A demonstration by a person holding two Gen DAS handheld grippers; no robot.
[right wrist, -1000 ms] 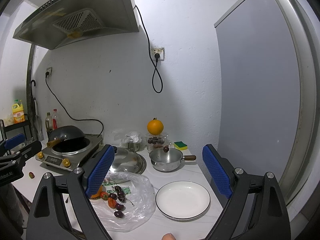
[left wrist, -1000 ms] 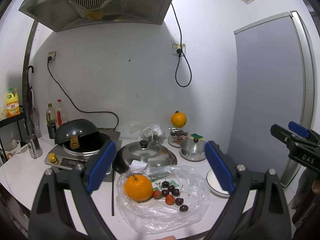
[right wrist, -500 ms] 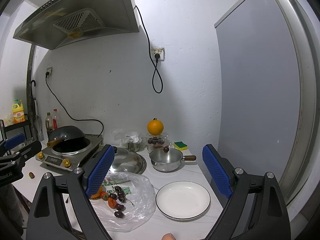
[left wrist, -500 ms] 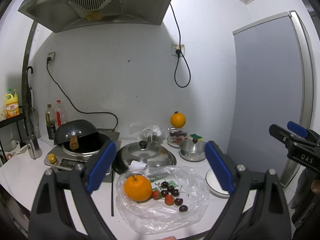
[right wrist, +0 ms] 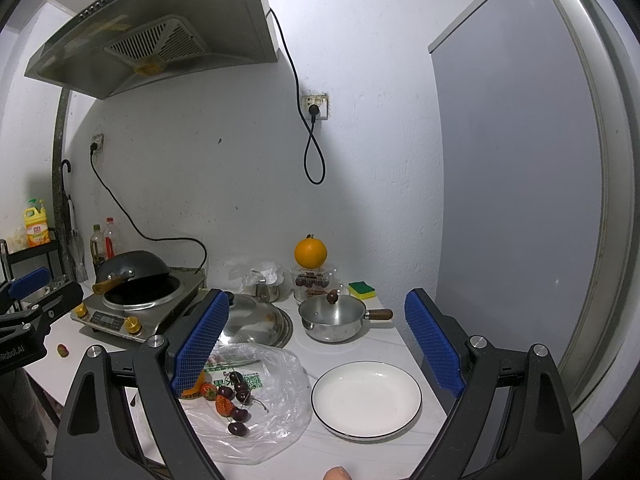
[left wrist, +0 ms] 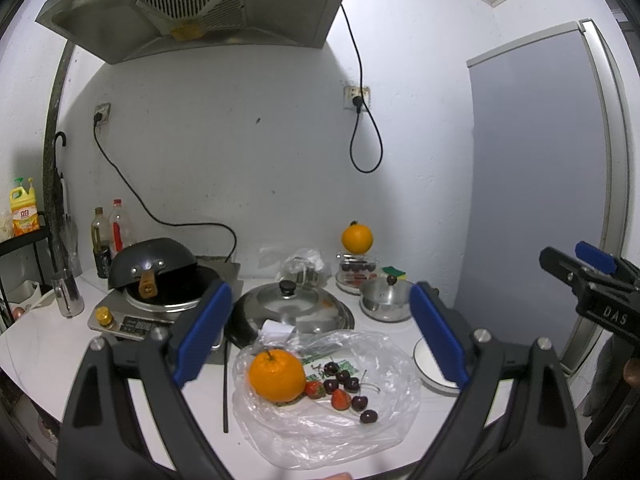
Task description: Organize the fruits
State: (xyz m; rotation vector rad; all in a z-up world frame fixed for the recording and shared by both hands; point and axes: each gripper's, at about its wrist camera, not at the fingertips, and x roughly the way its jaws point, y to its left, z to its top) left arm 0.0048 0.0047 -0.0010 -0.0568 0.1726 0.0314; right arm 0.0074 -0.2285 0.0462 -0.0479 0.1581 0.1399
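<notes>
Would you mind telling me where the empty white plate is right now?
The white plate sits on the counter's right side, just right of the plastic bag of fruit and in front of the small steel saucepan; the left wrist view shows only its edge.

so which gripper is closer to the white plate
Right. The right gripper hangs just over the white plate; the left gripper faces the fruit bag, plate off to its right.

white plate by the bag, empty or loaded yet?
Empty. The plate shows a bare white surface inside its dark rim; the orange, strawberries and cherries all sit on the plastic bag beside it.
</notes>
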